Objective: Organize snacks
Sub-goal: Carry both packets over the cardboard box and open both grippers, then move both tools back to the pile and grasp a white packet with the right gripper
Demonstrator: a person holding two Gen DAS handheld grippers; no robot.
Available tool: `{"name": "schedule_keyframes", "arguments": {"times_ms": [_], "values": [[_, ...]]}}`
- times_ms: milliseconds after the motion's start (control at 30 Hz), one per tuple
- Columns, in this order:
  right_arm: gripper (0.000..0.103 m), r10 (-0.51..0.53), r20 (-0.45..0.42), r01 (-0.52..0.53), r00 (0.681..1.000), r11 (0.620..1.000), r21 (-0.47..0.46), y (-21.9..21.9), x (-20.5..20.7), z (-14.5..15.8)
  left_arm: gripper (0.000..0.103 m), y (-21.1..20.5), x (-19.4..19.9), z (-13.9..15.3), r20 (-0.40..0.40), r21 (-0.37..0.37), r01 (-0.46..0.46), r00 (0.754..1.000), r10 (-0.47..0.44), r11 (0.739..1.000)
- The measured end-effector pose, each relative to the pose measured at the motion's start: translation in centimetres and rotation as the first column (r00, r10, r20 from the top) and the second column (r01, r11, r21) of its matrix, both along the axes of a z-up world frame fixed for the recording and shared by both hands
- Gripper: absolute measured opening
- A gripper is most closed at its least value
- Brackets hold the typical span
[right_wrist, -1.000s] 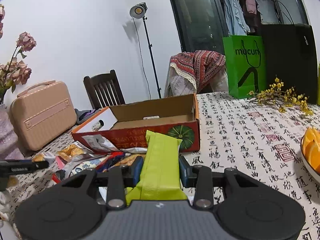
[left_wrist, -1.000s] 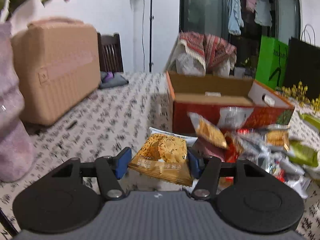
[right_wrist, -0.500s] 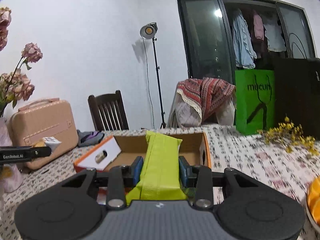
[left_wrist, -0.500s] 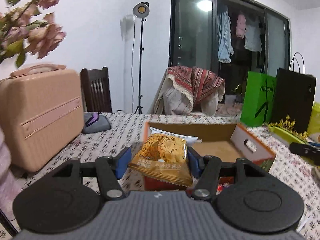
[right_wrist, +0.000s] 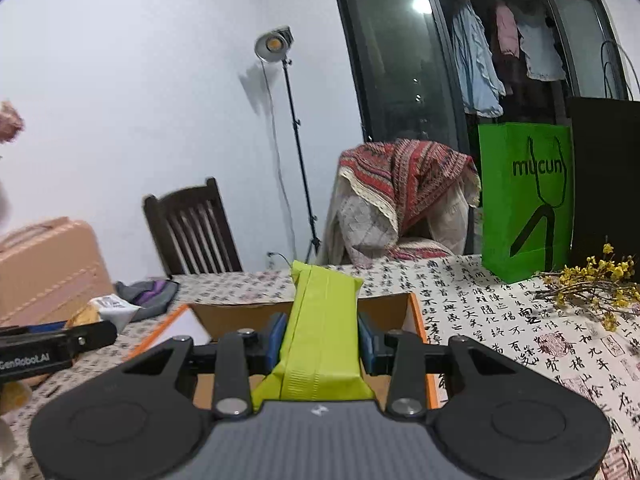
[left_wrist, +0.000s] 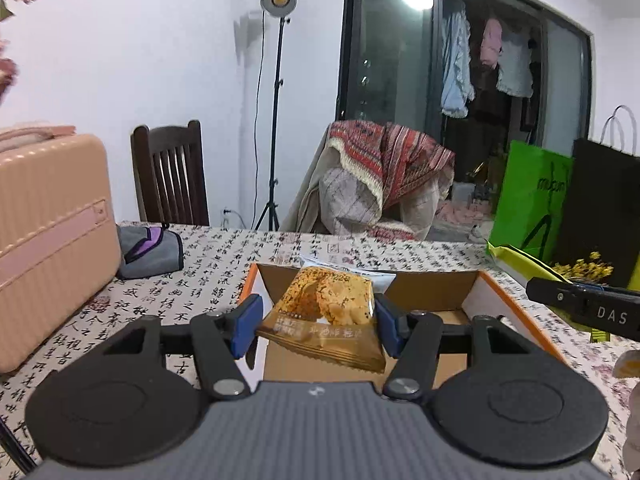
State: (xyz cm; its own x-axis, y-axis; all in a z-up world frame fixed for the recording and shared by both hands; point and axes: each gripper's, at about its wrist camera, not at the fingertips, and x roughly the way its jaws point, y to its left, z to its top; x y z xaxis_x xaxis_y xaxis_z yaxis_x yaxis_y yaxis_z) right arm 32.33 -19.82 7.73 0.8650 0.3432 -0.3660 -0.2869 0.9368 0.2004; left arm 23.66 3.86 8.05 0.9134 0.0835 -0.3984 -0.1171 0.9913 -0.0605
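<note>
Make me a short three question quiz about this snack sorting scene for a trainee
1. True or false: the left gripper is shut on a brown snack pack.
2. What colour is the pack in the right gripper? A red, B lime green, C blue.
3. What open container lies just beyond both grippers?

Key: 1 true. 2 B. 3 the cardboard box.
</note>
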Motion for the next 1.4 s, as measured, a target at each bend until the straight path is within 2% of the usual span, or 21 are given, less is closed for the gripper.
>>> {"name": "schedule_keyframes", "arguments": {"times_ms": [200, 300, 400, 500, 567, 633, 667, 700, 733, 800, 867, 933, 1167, 1400], "values": [[0.037, -0.01, -0.066, 0.01, 0.998, 1.0, 0.0, 0.4, 4.0, -2.5, 0.061, 0.6, 3.9, -2.5, -0.058, -0.016, -0.048, 0.997, 0.047, 0.999], [0.037, -0.008, -0.079, 0.007, 0.997, 1.0, -0.01, 0.2, 4.7, -3.9, 0.061, 1.1, 4.4, -3.8, -0.051, -0.048, -0.049, 0.998, 0.046, 0.998], [0.037, -0.005, -0.092, 0.004, 0.996, 1.0, -0.008, -0.1, 5.1, -4.7, 0.061, 1.1, 4.9, -4.7, -0.064, -0.027, -0.042, 0.997, 0.04, 0.999], [0.037, 0.009, -0.107, -0.011, 0.994, 1.0, -0.017, -0.1, 5.3, -5.1, 0.063, 1.3, 4.9, -4.9, -0.063, -0.042, -0.028, 0.998, 0.025, 0.999], [0.038, 0.021, -0.118, -0.023, 0.993, 1.0, -0.018, -0.1, 5.3, -5.4, 0.068, 1.4, 4.7, -4.9, -0.052, -0.05, -0.026, 0.998, 0.023, 0.998], [0.038, 0.039, -0.117, -0.039, 0.992, 0.999, -0.002, -0.2, 5.2, -5.4, 0.087, 1.4, 4.4, -4.9, -0.032, -0.054, -0.024, 0.999, 0.022, 0.998], [0.039, 0.045, -0.112, -0.045, 0.993, 0.999, -0.002, -0.2, 5.1, -5.3, 0.093, 1.4, 4.1, -4.9, -0.019, -0.055, -0.028, 0.999, 0.027, 0.998], [0.05, 0.043, -0.106, -0.044, 0.993, 0.999, -0.006, -0.2, 4.9, -5.2, 0.102, 1.4, 3.8, -4.7, -0.005, -0.057, -0.032, 0.999, 0.032, 0.998], [0.068, 0.042, -0.102, -0.043, 0.994, 0.999, -0.006, -0.2, 4.8, -5.1, 0.103, 1.5, 3.6, -4.6, 0.012, -0.065, -0.031, 0.999, 0.032, 0.997], [0.089, 0.039, -0.091, -0.039, 0.995, 0.999, -0.002, -0.3, 4.6, -5.0, 0.103, 1.6, 3.3, -4.4, 0.025, -0.085, -0.026, 0.999, 0.028, 0.996], [0.091, 0.039, -0.082, -0.039, 0.996, 0.999, -0.002, -0.4, 4.4, -4.8, 0.103, 1.9, 3.1, -4.3, 0.029, -0.108, -0.021, 0.999, 0.024, 0.994], [0.103, 0.038, -0.083, -0.038, 0.996, 0.999, -0.004, -0.4, 4.3, -4.6, 0.103, 1.9, 3.1, -4.3, 0.028, -0.106, -0.028, 0.999, 0.031, 0.994], [0.103, 0.023, -0.085, -0.024, 0.996, 1.0, -0.015, -0.6, 4.0, -4.1, 0.103, 1.6, 2.2, -3.4, 0.055, -0.102, -0.034, 0.998, 0.039, 0.994], [0.103, 0.015, -0.032, -0.016, 0.999, 0.999, -0.044, -0.6, 1.6, -1.3, 0.103, 1.2, 0.9, -1.0, 0.054, -0.107, -0.041, 0.997, 0.047, 0.993]]}}
